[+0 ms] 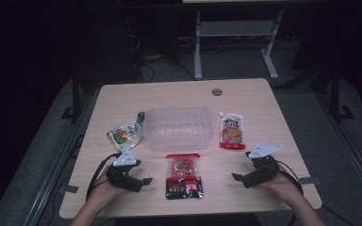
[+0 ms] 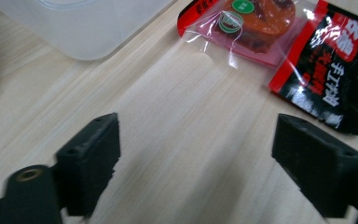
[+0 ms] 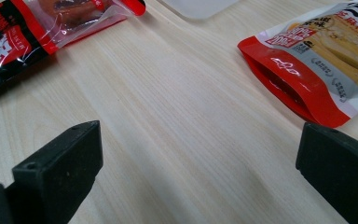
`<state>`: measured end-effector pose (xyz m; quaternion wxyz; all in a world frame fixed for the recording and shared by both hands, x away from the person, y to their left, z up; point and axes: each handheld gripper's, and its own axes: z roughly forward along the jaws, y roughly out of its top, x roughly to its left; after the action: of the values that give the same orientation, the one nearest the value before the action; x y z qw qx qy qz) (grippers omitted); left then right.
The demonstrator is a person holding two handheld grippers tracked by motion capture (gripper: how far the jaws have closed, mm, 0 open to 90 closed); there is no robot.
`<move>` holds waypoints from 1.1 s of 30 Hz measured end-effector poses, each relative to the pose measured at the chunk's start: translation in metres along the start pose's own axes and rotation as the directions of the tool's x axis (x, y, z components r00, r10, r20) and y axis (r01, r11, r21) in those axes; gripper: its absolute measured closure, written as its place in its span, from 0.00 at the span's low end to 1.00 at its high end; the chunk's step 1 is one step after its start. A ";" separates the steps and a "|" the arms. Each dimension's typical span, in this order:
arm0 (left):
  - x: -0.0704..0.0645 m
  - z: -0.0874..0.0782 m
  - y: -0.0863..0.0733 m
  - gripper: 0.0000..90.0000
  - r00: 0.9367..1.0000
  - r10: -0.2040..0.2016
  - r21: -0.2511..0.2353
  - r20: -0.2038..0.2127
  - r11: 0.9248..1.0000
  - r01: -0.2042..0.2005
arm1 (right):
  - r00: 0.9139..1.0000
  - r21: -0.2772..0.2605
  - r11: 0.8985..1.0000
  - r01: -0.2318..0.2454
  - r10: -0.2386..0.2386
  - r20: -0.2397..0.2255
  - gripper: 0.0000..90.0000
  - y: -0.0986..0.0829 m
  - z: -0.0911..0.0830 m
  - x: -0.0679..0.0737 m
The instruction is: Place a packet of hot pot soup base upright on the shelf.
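From the high view, a clear plastic container (image 1: 178, 128) sits at the middle of the wooden table (image 1: 122, 94), with a green snack pouch (image 1: 126, 132) touching its left side, a red-and-white spouted pouch (image 1: 232, 131) just to its right, and a red-and-black snack packet (image 1: 184, 176) near its front edge. The left gripper (image 1: 139, 180) rests at the near left and the right gripper (image 1: 240, 176) at the near right, each in a hand, the packet lying between them.

The left gripper view adds what the high view cannot: the packet (image 2: 289, 51) has a clear window with reddish-orange food inside and a black end with white lettering (lying flat, crinkled). Its jaws stand wide apart over bare wood, holding nothing.

The right gripper view shows the spouted pouch's (image 3: 317, 60) red bottom edge and printed food picture, with the packet (image 3: 32, 32) at far left. Its jaws too are spread, empty.
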<state>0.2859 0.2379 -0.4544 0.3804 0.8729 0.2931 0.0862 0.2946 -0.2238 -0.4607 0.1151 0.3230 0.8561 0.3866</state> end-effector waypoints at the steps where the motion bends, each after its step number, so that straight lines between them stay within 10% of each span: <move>1: 0.000 0.000 0.000 0.25 1.000 0.000 0.000 0.000 1.000 0.000 | 1.000 0.000 1.000 -0.001 0.001 -0.003 0.00 0.000 0.000 -0.001; 20: -0.016 0.003 0.014 0.99 0.990 -0.042 0.057 0.133 0.998 0.035 | 1.000 -0.007 1.000 0.029 -0.029 0.005 0.00 0.010 0.006 0.008; 33: -0.036 0.024 0.026 1.00 0.986 0.006 0.115 0.165 0.993 -0.025 | 0.999 -0.026 0.999 0.036 -0.036 0.004 0.00 0.011 0.005 0.007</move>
<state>0.2771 0.1881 -0.4504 0.3511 0.9000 0.2585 -0.0005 0.2964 -0.2105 -0.4557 0.1278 0.3067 0.8566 0.3948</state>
